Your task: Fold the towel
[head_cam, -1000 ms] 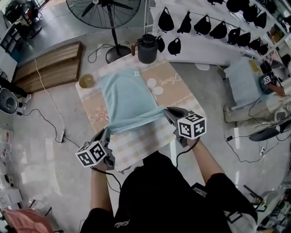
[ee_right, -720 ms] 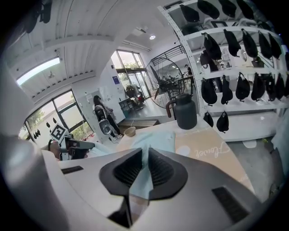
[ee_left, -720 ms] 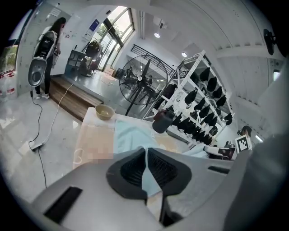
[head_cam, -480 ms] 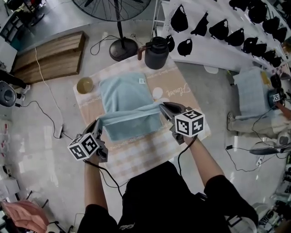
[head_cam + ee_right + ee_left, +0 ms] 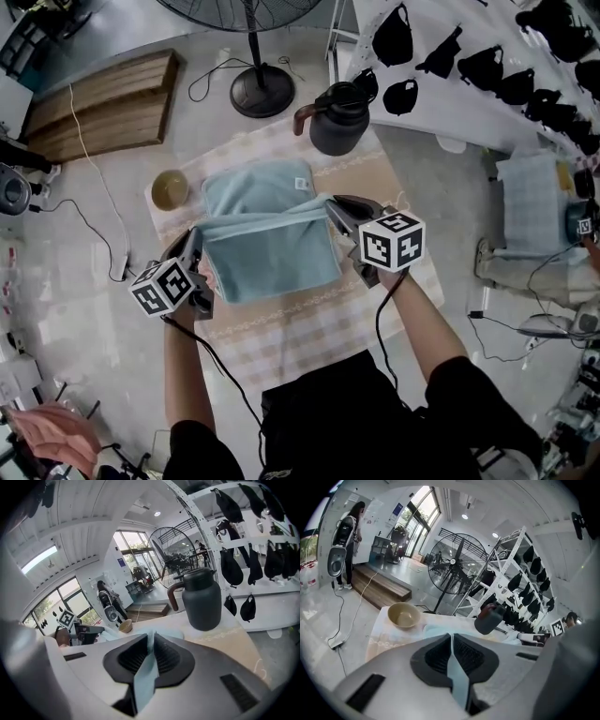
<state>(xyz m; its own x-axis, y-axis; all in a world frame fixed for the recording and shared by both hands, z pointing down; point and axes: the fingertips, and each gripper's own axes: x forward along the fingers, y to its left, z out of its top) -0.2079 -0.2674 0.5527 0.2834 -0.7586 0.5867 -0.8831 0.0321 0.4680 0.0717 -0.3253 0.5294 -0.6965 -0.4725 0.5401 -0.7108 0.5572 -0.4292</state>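
Towel (image 5: pixel 272 258) half doubled: left gripper (image 5: pixel 200 242), nine o'clock, and right gripper (image 5: pixel 333 204), three, clamp its raised edge; laying it down, perhaps refolding, remains.

My left gripper (image 5: pixel 197 242) and right gripper (image 5: pixel 330 202) carry the pinched near edge of the light blue terry towel (image 5: pixel 272 258) forward over the beige checked tablecloth (image 5: pixel 309 323); the towel, stretched before, now doubles over itself
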